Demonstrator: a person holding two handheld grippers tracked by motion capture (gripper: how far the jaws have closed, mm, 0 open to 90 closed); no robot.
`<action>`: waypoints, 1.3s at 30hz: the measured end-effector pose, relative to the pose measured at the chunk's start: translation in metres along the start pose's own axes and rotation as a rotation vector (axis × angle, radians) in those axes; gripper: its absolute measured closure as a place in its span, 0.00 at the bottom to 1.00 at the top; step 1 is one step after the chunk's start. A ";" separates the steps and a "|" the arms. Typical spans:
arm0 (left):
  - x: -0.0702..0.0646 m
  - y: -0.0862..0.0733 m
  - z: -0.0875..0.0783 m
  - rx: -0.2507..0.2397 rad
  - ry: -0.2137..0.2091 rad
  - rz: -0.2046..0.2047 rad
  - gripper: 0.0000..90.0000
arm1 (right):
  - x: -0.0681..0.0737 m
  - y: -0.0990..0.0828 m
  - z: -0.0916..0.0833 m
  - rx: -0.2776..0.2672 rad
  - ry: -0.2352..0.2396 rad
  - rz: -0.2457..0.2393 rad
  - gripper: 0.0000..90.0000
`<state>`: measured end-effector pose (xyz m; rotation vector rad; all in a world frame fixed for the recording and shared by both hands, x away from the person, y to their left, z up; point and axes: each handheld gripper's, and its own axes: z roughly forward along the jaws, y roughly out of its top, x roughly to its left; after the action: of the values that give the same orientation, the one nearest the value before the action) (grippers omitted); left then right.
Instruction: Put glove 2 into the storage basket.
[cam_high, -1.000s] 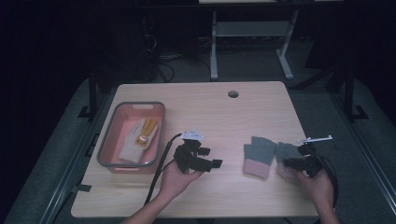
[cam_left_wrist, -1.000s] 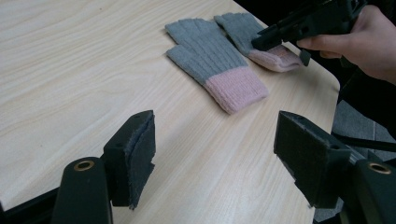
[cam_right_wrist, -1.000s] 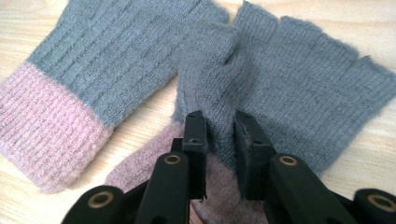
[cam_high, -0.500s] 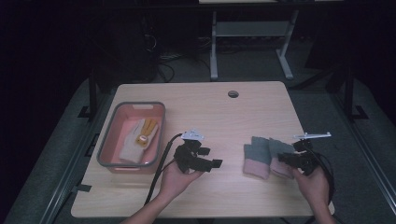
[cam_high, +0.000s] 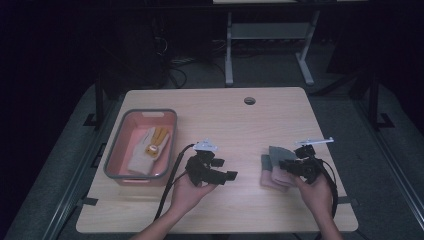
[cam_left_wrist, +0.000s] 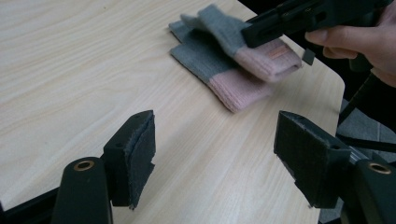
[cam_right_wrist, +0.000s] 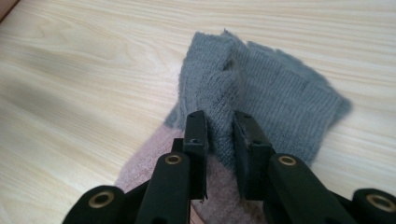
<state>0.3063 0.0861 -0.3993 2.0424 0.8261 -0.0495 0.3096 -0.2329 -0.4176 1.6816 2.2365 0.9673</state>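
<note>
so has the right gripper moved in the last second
Yes. In the high view the right gripper, shut on the grey-pink glove, has shifted left, farther from the table's right edge.

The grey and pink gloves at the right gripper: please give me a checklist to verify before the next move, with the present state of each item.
1. Right gripper pinches the top glove: ok, jaws closed on a fold of it.
2. Only one layer caught: cannot tell.
3. Lower glove lies flat on the table: ok.
4. Left gripper free to help: ok, jaws wide with nothing between them.
5. Pink bin has room: ok, some floor bare beside the items inside.
</note>
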 end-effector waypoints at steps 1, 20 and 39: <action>0.000 0.000 0.000 -0.001 -0.001 -0.001 0.32 | 0.001 0.001 0.002 0.010 -0.002 0.002 0.85; 0.002 -0.003 0.009 0.016 -0.006 -0.018 0.32 | 0.009 0.003 0.026 0.048 -0.007 0.043 0.74; -0.010 0.012 0.064 0.040 -0.087 -0.094 0.35 | -0.017 0.002 0.008 0.015 0.033 0.079 0.50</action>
<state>0.3227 0.0276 -0.4256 2.0229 0.8718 -0.2077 0.3213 -0.2448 -0.4260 1.7860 2.2180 1.0061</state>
